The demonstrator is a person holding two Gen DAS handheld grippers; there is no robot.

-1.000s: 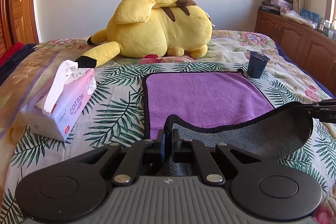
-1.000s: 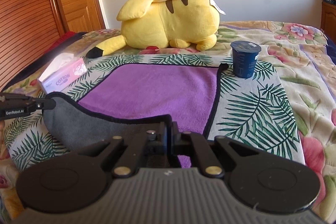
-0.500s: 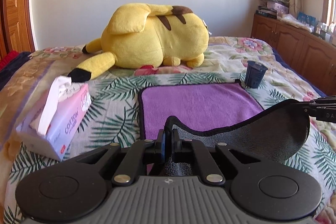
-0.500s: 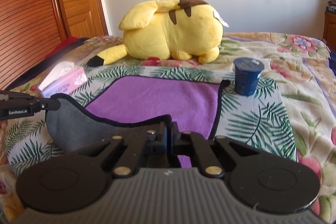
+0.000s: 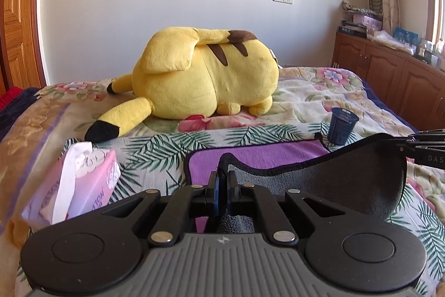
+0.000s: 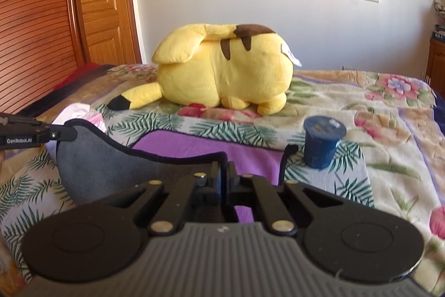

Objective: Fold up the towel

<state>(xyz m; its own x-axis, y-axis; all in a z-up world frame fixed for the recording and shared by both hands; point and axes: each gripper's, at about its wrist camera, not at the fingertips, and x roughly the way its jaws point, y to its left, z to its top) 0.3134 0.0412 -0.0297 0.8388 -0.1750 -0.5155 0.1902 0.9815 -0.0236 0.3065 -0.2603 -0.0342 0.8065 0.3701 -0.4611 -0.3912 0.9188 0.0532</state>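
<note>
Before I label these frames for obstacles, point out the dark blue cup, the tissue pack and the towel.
dark blue cup (image 6: 319, 149), right wrist view, on its side wall.
tissue pack (image 5: 94, 185), left wrist view, on its pink front face.
towel (image 5: 264, 157), left wrist view, on the flat purple part.

Beyond the towel (image 5: 258, 157), cup (image 5: 342, 129) right, tissue pack (image 5: 83, 185) left, plush (image 5: 205, 77) behind.

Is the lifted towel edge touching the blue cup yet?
Apart. The right wrist view shows the lifted grey edge of the towel left of the blue cup, with flat purple towel between them.
</note>
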